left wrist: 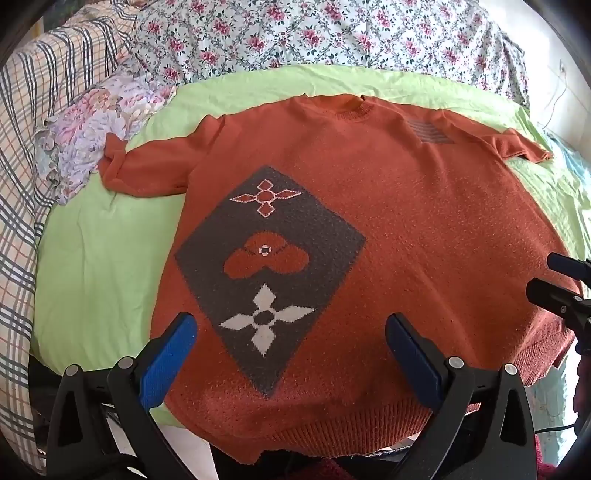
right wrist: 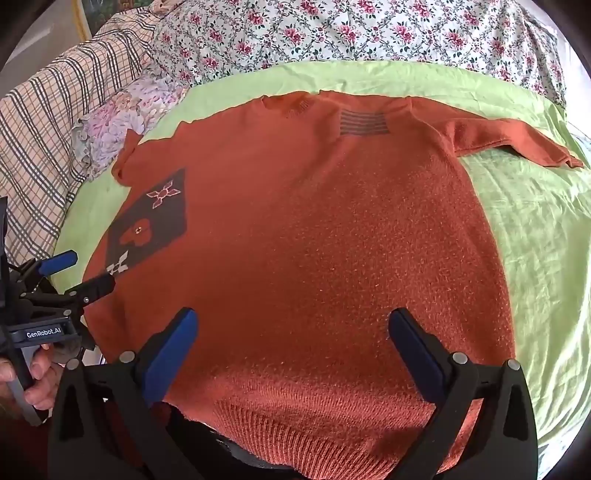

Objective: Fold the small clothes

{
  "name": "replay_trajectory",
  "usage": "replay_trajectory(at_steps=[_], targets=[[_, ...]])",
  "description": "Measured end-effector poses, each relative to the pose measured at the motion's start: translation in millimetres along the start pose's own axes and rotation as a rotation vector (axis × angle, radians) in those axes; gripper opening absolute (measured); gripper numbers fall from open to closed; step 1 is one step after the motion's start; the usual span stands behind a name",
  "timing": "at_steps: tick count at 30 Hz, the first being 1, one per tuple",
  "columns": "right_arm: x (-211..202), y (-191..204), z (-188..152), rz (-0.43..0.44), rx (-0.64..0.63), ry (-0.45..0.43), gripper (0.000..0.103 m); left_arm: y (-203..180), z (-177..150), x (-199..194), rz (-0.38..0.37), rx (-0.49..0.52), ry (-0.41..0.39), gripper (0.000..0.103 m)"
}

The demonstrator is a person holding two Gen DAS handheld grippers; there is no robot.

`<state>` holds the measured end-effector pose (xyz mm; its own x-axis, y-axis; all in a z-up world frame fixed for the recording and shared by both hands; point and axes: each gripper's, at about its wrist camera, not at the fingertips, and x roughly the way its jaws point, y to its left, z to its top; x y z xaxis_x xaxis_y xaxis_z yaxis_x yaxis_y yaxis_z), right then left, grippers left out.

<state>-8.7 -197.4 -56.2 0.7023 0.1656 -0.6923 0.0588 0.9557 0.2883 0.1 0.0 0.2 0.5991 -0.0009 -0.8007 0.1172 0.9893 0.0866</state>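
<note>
An orange knitted sweater [left wrist: 388, 206] lies flat, front up, on a light green sheet [left wrist: 96, 258], collar far, ribbed hem near. It has a dark grey diamond with flower motifs [left wrist: 269, 266] and short sleeves spread left and right. My left gripper [left wrist: 290, 332] is open just above the hem on the left half. My right gripper [right wrist: 291, 328] is open above the hem on the sweater's [right wrist: 314, 240] right half. Each gripper shows at the edge of the other's view: the right one [left wrist: 561, 280], the left one [right wrist: 79, 271]. Neither holds anything.
A floral quilt [left wrist: 314, 33] lies bunched along the far side. A plaid blanket [left wrist: 26, 147] and a pastel floral cloth [left wrist: 96, 122] lie at the left. The green sheet [right wrist: 535, 240] extends to the right of the sweater.
</note>
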Motion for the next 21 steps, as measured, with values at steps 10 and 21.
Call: replay_trajectory(at_steps=[10, 21], targets=[[3.5, -2.0, 0.3, 0.007, 0.012, -0.003, 0.102, -7.4, 10.7, -3.6, -0.005, -0.009, -0.006, 0.102], [9.1, 0.5, 2.5, 0.017, 0.009, 0.0, 0.103, -1.6, 7.9, -3.4, -0.017, -0.019, -0.036, 0.102]])
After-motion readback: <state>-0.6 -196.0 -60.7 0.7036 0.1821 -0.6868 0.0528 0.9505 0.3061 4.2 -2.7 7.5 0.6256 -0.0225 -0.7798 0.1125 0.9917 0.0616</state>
